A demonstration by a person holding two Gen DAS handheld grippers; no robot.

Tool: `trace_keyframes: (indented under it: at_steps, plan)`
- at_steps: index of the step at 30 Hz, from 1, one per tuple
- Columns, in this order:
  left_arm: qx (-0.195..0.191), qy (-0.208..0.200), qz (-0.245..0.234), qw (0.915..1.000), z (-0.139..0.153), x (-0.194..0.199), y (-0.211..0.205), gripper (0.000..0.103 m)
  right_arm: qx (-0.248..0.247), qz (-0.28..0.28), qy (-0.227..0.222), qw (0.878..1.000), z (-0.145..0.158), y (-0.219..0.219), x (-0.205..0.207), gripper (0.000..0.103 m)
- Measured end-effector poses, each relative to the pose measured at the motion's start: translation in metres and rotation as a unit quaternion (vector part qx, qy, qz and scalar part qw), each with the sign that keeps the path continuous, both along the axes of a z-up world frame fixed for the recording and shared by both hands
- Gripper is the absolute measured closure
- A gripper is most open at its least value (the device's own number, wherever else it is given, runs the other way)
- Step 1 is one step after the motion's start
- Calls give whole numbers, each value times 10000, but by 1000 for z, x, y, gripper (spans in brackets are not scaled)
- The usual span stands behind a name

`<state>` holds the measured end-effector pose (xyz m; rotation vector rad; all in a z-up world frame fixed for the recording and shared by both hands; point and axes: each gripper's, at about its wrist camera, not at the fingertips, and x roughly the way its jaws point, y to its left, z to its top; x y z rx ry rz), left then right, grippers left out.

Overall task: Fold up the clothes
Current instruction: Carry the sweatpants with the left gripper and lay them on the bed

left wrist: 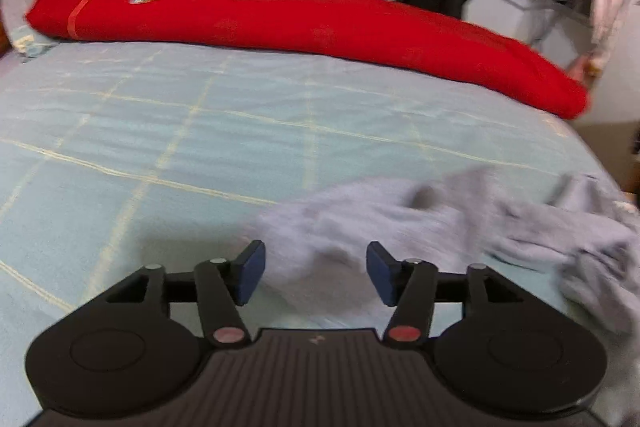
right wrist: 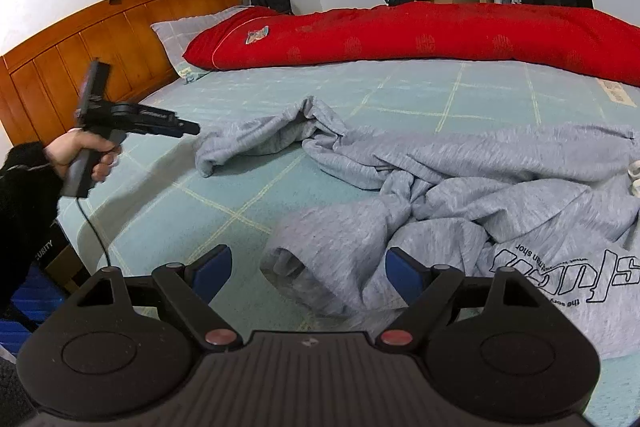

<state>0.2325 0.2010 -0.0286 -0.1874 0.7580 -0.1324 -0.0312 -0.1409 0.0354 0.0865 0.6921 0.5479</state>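
A crumpled grey sweatshirt (right wrist: 460, 195) lay on the near right part of the bed (right wrist: 400, 95), on a pale green checked sheet. One sleeve stretched out to the left toward the wooden headboard (right wrist: 80, 47), and a black outlined print showed on the near right part of the cloth. The left gripper (left wrist: 316, 273) hovered above the sheet with its blue-padded fingers (left wrist: 252, 273) spread wide and nothing between them; the grey cloth lay just beyond and to their right, blurred in that view. The right gripper (right wrist: 308, 273) was likewise wide open and empty, poised over a near cuff of the sweatshirt. In the right wrist view, a hand (right wrist: 80, 157) in a black sleeve held the left gripper at the left, near the outstretched sleeve. A red quilt (right wrist: 420, 39) lay along the far side of the bed.
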Motion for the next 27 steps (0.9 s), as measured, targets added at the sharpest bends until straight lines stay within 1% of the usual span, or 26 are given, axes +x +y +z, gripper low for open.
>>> trace_keyframes:
  at_steps: [2,3,4,6,10,12,15,16,19,20,22,23,25,27]
  plan:
    - [-370,-83,-209,9991,3,-16,-8,34,58,1,11,10000,-1,-1,0,15]
    - [-511,-123,-315,9981,3,-22,-14,33,78,6,18,10000,-3,-1,0,15]
    - [-544,-123,-420,9976,1,-27,-20,32,97,14,28,9999,-4,-2,0,15]
    - [-644,96,-644,9958,-9,-29,-34,31,115,17,58,9999,-6,-2,-1,15]
    - [-1258,425,-883,9872,-34,-21,-52,31,163,4,69,9998,-7,-4,-3,15]
    - [-1370,476,-858,9857,-45,-13,-58,31,190,-26,71,9998,-7,-6,-4,14]
    - [-1339,422,-738,9873,-57,-3,-68,31,146,-90,85,9998,-8,-8,-6,14]
    - [-1441,420,-667,9864,-59,-1,-68,31,137,-111,91,9998,-8,-9,-6,14]
    - [-1976,373,-475,9784,-58,-1,-63,30,142,-169,93,9997,-8,-13,-8,14]
    - [-2139,270,-462,9754,-55,-3,-60,26,144,-186,95,9997,-9,-15,-8,13]
    - [-2253,44,-323,9738,-50,-8,-52,20,150,-208,111,9996,-10,-17,-8,12]
    - [-2284,-40,-192,9734,-49,-10,-46,19,154,-208,127,9996,-12,-17,-7,11]
    - [-2434,-11,50,9699,-51,-10,-35,19,161,-207,159,9995,-14,-17,-5,11]
    - [-2682,155,304,9628,-59,-8,-23,19,169,-206,191,9995,-17,-17,-3,11]
